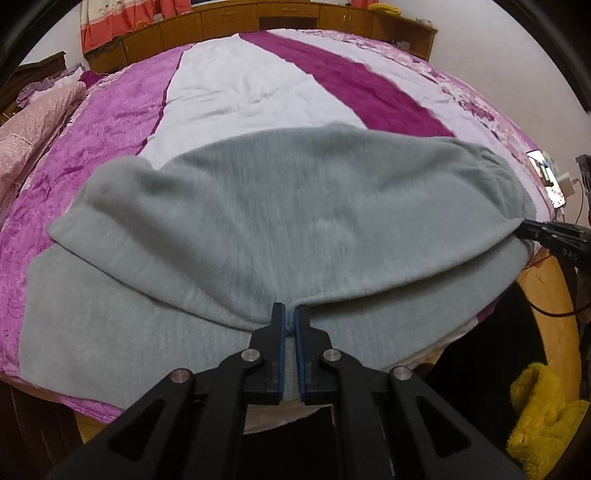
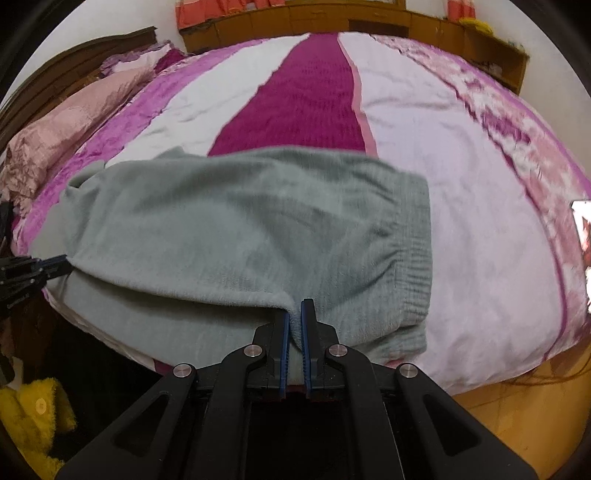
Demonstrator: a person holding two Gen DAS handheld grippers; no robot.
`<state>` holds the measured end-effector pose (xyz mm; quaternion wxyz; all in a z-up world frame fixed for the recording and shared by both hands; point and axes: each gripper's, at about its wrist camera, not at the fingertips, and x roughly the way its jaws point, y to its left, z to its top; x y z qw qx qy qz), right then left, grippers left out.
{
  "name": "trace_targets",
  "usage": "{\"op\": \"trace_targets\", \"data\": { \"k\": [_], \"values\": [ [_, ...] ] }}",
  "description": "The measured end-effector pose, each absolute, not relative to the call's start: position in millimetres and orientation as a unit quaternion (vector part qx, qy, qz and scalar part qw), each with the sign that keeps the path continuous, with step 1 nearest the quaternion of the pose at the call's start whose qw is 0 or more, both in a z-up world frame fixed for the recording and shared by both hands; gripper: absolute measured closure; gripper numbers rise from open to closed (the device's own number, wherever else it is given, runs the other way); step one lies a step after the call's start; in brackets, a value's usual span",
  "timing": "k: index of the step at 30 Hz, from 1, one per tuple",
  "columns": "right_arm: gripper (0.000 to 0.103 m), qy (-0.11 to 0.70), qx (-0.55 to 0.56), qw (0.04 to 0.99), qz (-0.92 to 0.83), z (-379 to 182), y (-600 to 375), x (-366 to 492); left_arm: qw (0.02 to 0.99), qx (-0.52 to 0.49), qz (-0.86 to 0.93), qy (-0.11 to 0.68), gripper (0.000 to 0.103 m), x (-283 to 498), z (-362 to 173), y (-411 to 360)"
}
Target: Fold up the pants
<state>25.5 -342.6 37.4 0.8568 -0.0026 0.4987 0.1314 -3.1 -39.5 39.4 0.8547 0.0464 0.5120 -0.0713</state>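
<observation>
Grey fleece pants (image 1: pixel 295 206) lie across the near edge of the bed, one layer folded over another. My left gripper (image 1: pixel 290 317) is shut on the near edge of the upper layer, fabric pinched between its blue pads. In the right wrist view the pants (image 2: pixel 240 229) show a ribbed waistband (image 2: pixel 417 266) at the right. My right gripper (image 2: pixel 294 314) is shut on the same upper edge close to that waistband. Each gripper shows in the other's view: the right gripper (image 1: pixel 546 232) at the pants' right end, the left gripper (image 2: pixel 40 269) at their left end.
The bed carries a pink, magenta and white striped blanket (image 1: pixel 258 85). A pink pillow (image 1: pixel 33 140) lies at the left, wooden cabinets (image 1: pixel 295 14) behind. A phone (image 1: pixel 546 173) with a cable rests at the bed's right edge. A yellow fluffy thing (image 1: pixel 543 417) sits below the bed edge.
</observation>
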Motion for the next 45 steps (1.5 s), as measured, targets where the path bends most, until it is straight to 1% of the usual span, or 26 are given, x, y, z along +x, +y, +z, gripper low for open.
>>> {"op": "trace_targets", "data": {
  "k": [4, 7, 11, 12, 15, 16, 22, 24, 26, 28, 35, 40, 45],
  "values": [
    [0.103, 0.508, 0.039, 0.851, 0.130, 23, -350, 31, 0.854, 0.033, -0.068, 0.514, 0.094, -3, 34, -38],
    [0.101, 0.496, 0.074, 0.855, 0.130, 17, -356, 28, 0.859, 0.025, -0.066, 0.506, 0.092, -6, 36, -36],
    [0.100, 0.487, 0.091, 0.859, 0.132, 18, -359, 24, 0.862, 0.024, -0.062, 0.502, 0.088, -11, 41, -36],
    [0.099, 0.486, 0.094, 0.859, 0.132, 18, -360, 23, 0.863, 0.022, -0.061, 0.501, 0.087, -13, 43, -34],
    [0.098, 0.486, 0.099, 0.859, 0.129, 19, -360, 21, 0.868, 0.012, -0.043, 0.494, 0.076, -19, 53, -27],
    [0.097, 0.487, 0.101, 0.858, 0.128, 19, -360, 20, 0.871, 0.006, -0.035, 0.491, 0.075, -21, 56, -22],
    [0.094, 0.489, 0.126, 0.855, 0.120, 23, -363, 17, 0.874, -0.048, 0.008, 0.484, 0.074, -16, 67, 15],
    [0.087, 0.489, 0.142, 0.852, 0.119, 31, -366, 14, 0.873, -0.075, 0.017, 0.482, 0.074, -9, 67, 28],
    [0.073, 0.486, 0.156, 0.851, 0.122, 39, -367, 9, 0.875, -0.094, 0.030, 0.474, 0.074, 0, 65, 40],
    [0.065, 0.487, 0.160, 0.850, 0.124, 43, -366, 6, 0.874, -0.100, 0.048, 0.472, 0.074, 9, 61, 48],
    [0.064, 0.494, 0.164, 0.845, 0.122, 42, -366, 3, 0.855, -0.131, 0.082, 0.495, 0.074, 23, 36, 61],
    [0.062, 0.509, 0.182, 0.833, 0.122, 23, -367, 10, 0.857, -0.150, 0.079, 0.486, 0.071, 23, 32, 65],
    [0.061, 0.505, 0.211, 0.828, 0.121, 11, -371, 11, 0.862, -0.159, 0.077, 0.476, 0.069, 27, 28, 67]
  ]
}}
